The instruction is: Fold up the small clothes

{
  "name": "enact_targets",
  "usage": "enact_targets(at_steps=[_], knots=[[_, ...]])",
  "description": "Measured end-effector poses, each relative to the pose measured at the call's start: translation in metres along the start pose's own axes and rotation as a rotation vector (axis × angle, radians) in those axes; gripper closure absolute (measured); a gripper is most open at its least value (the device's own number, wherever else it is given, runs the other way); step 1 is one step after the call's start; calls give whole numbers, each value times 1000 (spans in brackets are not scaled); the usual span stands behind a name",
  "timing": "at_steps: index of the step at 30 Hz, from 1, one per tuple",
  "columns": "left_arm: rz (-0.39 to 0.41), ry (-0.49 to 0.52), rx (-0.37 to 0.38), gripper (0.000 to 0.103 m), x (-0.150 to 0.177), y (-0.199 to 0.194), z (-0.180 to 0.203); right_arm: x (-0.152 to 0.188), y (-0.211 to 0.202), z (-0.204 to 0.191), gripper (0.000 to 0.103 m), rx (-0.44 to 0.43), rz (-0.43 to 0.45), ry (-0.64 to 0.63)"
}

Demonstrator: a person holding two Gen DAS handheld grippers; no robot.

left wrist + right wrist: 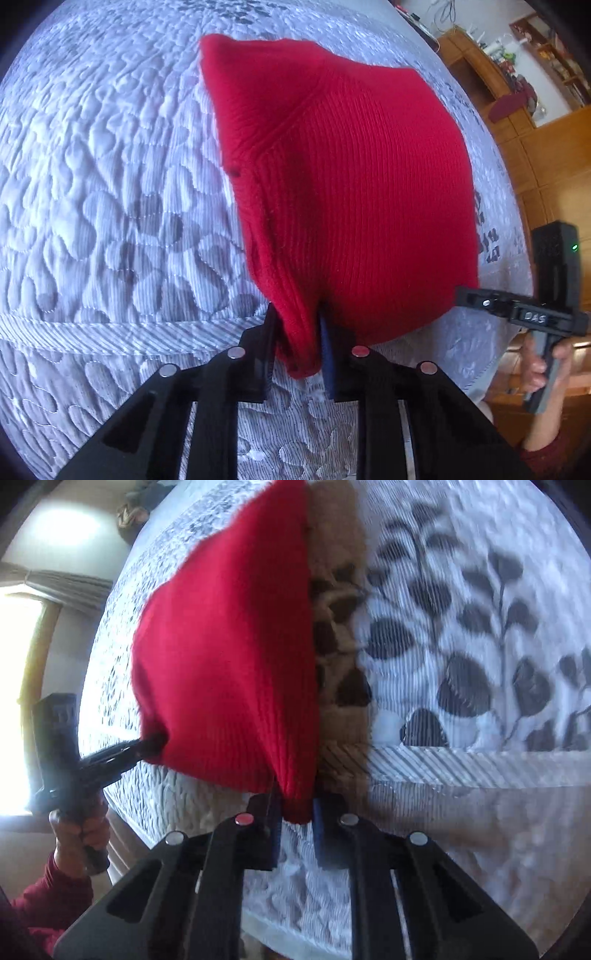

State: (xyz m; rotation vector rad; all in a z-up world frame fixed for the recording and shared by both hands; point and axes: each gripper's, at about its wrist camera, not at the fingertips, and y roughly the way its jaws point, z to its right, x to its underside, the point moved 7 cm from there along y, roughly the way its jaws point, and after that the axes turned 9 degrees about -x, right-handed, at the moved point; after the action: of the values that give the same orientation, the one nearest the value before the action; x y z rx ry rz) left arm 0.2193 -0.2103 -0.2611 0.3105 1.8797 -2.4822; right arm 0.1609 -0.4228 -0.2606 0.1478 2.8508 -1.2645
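Both pinch the red knit (ribbed): left gripper on one corner, right gripper on another, over the bed.

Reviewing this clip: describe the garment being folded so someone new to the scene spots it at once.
Start from the grey-white quilted bedspread with its leaf print. Lying on it is a red ribbed knit garment, its near corners pinched by the left gripper and right gripper. It is the only bright red piece on the bedspread.
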Motion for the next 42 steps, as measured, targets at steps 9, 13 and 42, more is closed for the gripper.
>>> enact_targets(at_steps=[9,13,42], knots=[[51,28,-100,58,17,-28,-15,16,-15,-22,69,154,81,-72],[63,9,-151,48,30,-43,-23,32,-24,-25,53,270,122,-88],[216,16,-334,37,71,-140,-1,78,-74,-86,12,408,223,-107]])
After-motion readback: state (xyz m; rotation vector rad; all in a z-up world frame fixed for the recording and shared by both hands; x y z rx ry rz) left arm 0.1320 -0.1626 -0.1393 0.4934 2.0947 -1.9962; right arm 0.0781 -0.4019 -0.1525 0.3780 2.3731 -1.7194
